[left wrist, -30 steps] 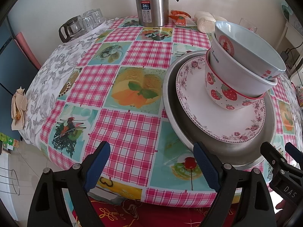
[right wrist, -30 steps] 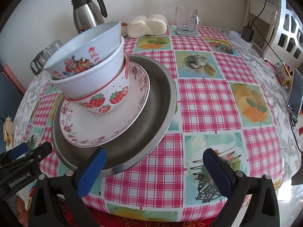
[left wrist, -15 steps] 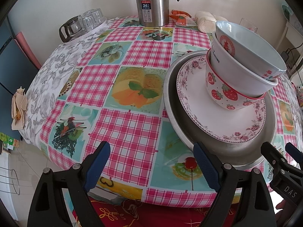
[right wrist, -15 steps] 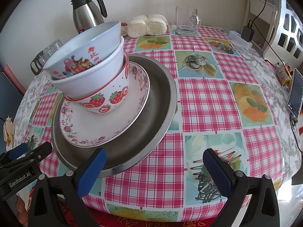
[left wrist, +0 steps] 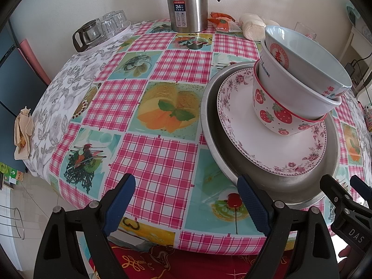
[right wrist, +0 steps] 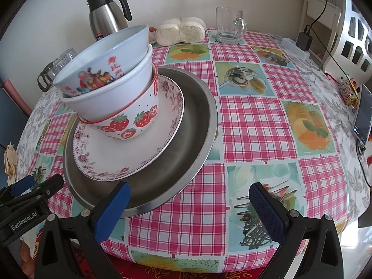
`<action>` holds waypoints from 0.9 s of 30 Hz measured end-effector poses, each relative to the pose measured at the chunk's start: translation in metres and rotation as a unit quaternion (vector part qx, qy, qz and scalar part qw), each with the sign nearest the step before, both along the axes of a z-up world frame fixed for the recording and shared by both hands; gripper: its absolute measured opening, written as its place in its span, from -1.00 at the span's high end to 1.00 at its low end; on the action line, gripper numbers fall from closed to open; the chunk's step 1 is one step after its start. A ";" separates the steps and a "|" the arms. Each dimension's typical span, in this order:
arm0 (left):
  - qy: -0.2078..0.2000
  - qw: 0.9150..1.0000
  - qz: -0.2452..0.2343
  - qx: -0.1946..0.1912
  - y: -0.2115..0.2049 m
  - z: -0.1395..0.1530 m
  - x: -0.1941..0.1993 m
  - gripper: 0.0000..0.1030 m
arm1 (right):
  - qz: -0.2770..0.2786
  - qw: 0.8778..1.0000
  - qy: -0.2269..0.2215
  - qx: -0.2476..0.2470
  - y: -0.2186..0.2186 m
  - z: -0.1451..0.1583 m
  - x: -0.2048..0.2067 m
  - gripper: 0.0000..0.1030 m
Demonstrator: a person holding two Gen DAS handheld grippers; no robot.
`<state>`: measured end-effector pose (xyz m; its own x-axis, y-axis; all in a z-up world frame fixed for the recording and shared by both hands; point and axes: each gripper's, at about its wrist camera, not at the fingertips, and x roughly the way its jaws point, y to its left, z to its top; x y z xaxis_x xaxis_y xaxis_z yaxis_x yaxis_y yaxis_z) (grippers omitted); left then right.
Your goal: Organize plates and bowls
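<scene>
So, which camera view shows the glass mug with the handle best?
The right wrist view. There the glass mug stands whole and unblocked at the table's far edge, beside the white buns, with its handle clearly visible. In the left wrist view only its upper part peeks out behind the stacked bowls.

a round table under a pink checked oilcloth [left wrist: 158, 162] with fruit pictures. at the far edge stands a steel thermos jug [left wrist: 187, 2] — beside it white steamed buns [right wrist: 180, 31] and an empty glass mug [right wrist: 230, 25]. upturned glasses [left wrist: 102, 28] sit on a tray; a phone [right wrist: 362, 116] leans at the table's edge.
</scene>
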<state>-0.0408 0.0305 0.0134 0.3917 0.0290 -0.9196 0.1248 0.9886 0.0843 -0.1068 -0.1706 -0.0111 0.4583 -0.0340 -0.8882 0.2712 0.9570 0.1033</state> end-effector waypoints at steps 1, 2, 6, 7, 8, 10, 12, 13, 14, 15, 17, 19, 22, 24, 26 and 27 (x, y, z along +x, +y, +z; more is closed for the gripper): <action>0.000 1.000 0.000 0.000 0.000 0.000 0.000 -0.74 | 0.000 1.000 0.000 0.000 0.000 0.000 0.000 -1.00; 0.000 1.000 0.000 0.000 0.000 0.000 0.000 -0.74 | 0.000 1.000 0.000 0.000 0.000 0.000 0.000 -1.00; 0.000 1.000 0.000 0.000 0.000 0.000 0.000 -0.74 | 0.000 1.000 0.001 0.000 0.001 -0.001 0.000 -1.00; 0.000 1.000 0.000 0.000 0.000 0.000 0.001 -0.74 | 0.000 1.000 0.001 0.000 0.001 -0.001 0.000 -1.00; 0.000 1.000 0.000 0.000 0.000 0.000 0.001 -0.74 | 0.000 1.000 0.001 0.000 0.001 -0.001 0.000 -1.00; 0.000 1.000 0.000 0.000 0.000 0.000 0.001 -0.74 | 0.000 1.000 0.001 0.000 0.001 -0.001 0.000 -1.00; 0.000 1.000 0.000 0.000 0.000 0.000 0.001 -0.74 | 0.000 1.000 0.001 0.000 0.001 -0.001 0.000 -1.00; 0.000 1.000 0.000 0.000 -0.001 0.000 0.001 -0.74 | 0.000 1.000 0.001 0.000 0.001 -0.001 0.000 -1.00; 0.000 1.000 0.000 0.000 -0.001 0.000 0.001 -0.74 | 0.000 1.000 0.001 0.000 0.001 -0.001 0.000 -1.00; 0.000 1.000 0.000 0.000 -0.001 0.000 0.001 -0.74 | 0.000 1.000 0.001 0.000 0.001 -0.001 0.000 -1.00; 0.000 1.000 0.000 0.000 -0.001 0.000 0.001 -0.74 | 0.000 1.000 0.001 0.000 0.001 -0.001 0.000 -1.00; 0.000 1.000 0.000 0.001 -0.001 0.000 0.001 -0.74 | 0.000 1.000 0.001 0.000 0.001 -0.001 0.000 -1.00; 0.000 1.000 0.002 0.000 0.001 -0.001 0.000 -0.74 | 0.000 1.000 0.001 0.000 0.000 -0.001 0.000 -1.00; -0.001 1.000 0.002 0.000 0.002 -0.001 0.000 -0.74 | 0.000 1.000 0.001 0.000 0.000 -0.001 0.000 -1.00; -0.002 1.000 0.002 0.000 0.001 0.000 0.000 -0.74 | 0.000 1.000 0.001 0.000 0.000 -0.001 0.000 -1.00; -0.002 1.000 0.002 0.000 0.001 0.000 0.000 -0.74 | 0.000 1.000 0.001 0.000 0.001 -0.002 0.000 -1.00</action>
<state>-0.0412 0.0317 0.0134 0.3953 0.0310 -0.9180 0.1201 0.9891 0.0852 -0.1064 -0.1699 -0.0126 0.4565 -0.0337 -0.8891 0.2721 0.9567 0.1034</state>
